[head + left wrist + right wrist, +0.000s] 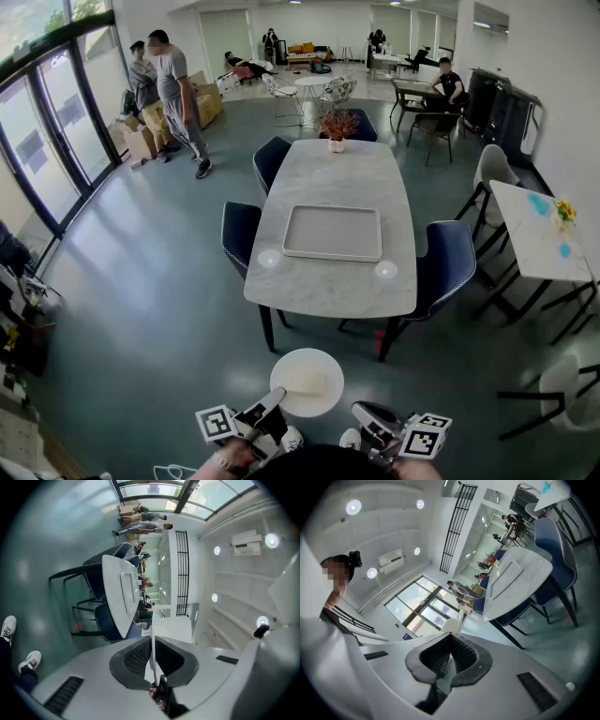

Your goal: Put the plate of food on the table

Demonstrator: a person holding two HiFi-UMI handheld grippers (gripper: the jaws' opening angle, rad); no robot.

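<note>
A round white plate (pixel 307 373) with a pale piece of food (pixel 306 383) on it hangs level above the floor, short of the marble table (pixel 375 183). My left gripper (pixel 275 398) is shut on the plate's left rim and my right gripper (pixel 362 412) on its right rim. In the left gripper view the plate (pixel 152 641) shows edge-on as a thin white line between the ribbed pads of the left gripper (pixel 153 662). In the right gripper view the plate's rim (pixel 453 626) sticks out past the shut right gripper (pixel 448 662).
A pale rectangular tray (pixel 333 232) lies mid-table, with two small round dishes (pixel 269 259) (pixel 385 270) near the front edge and a flower pot (pixel 337 127) at the far end. Blue chairs (pixel 448 262) flank the table. Two people (pixel 169 89) stand by the windows at back left.
</note>
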